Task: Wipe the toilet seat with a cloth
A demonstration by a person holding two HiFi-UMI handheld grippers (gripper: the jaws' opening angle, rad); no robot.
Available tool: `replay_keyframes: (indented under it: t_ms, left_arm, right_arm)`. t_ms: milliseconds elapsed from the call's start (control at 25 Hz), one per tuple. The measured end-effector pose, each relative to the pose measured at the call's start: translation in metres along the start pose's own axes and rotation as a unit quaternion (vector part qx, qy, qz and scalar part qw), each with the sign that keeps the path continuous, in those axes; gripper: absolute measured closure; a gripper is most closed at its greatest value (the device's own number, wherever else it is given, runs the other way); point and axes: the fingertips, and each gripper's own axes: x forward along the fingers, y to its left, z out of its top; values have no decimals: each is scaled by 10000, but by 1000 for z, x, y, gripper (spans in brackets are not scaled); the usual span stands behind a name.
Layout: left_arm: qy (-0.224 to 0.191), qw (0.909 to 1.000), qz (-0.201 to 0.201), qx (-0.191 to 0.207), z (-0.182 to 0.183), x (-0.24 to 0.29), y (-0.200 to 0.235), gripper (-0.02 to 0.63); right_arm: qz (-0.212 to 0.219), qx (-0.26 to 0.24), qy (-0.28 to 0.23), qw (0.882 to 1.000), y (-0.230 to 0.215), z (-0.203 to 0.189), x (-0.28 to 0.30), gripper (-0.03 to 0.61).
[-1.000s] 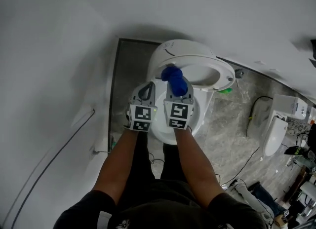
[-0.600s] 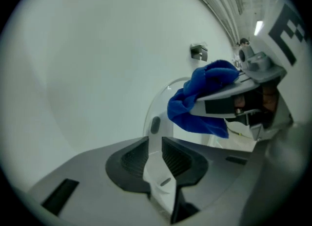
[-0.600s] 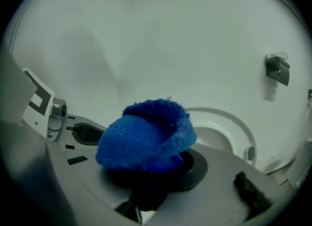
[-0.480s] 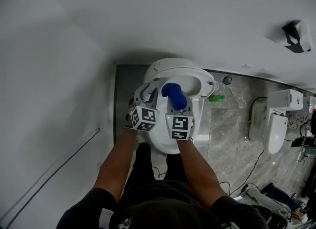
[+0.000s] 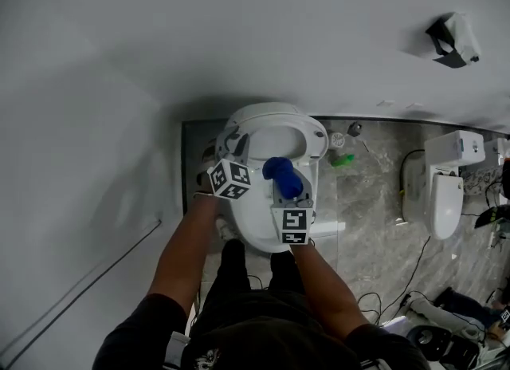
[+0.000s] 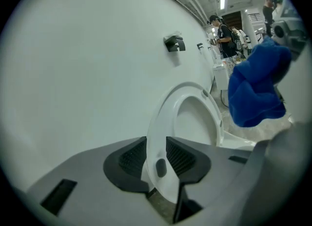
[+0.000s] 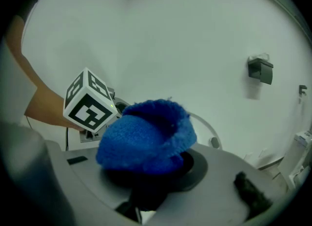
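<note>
Right gripper [image 5: 285,188] clenched on blue cloth [image 5: 280,174], poised over toilet seat [image 5: 318,139]. Left gripper [image 5: 236,144] fingers just been opening, raised seat rim between them (unpinched). Seat best steadied, cloth then pressed flat along rim.

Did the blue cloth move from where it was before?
Yes. In the head view the blue cloth has come away from the rim of the raised toilet seat, back toward the front edge of the bowl.
</note>
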Motion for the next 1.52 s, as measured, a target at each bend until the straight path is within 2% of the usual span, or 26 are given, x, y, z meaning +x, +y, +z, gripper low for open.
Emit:
replay_keyframes:
  t_ms: [200,240,320,640,760,920,1280,1520]
  left_arm:
    - [56,10000,-3,82,8,6,-1,486]
    - [44,9999,79,53,9,5,1,498]
    - [22,9996,289,-23,12,3,6,572]
    - [61,9986,437,-287,15,-6,3,582]
    - [164,9979,561,-276,13,-18,-4,584]
    - [240,9959,702,-521,11,-38,-15,584]
    - [346,9980,341,-402,5,-85,-54,585]
    - [192,9994,-41,-273,-13,-124,-86,588]
  right_arm:
    - [33,3,-112,9999,-5,9,-9,482]
    - [47,3,-134,9999,-5,11,-10,482]
    - [77,-2,-175,9998,-6,13,-12,482]
    - [286,-19,-286,9992,-12,21,-21,482]
    - [373,-28,-468,9982,-12,31,-30,482]
    - [632,-13,-716,9954,-14,43,-50,482]
    - [656,272,-896,9934,-16,61,-71,482]
    - [294,322,-772,9961,1,38,-97,482]
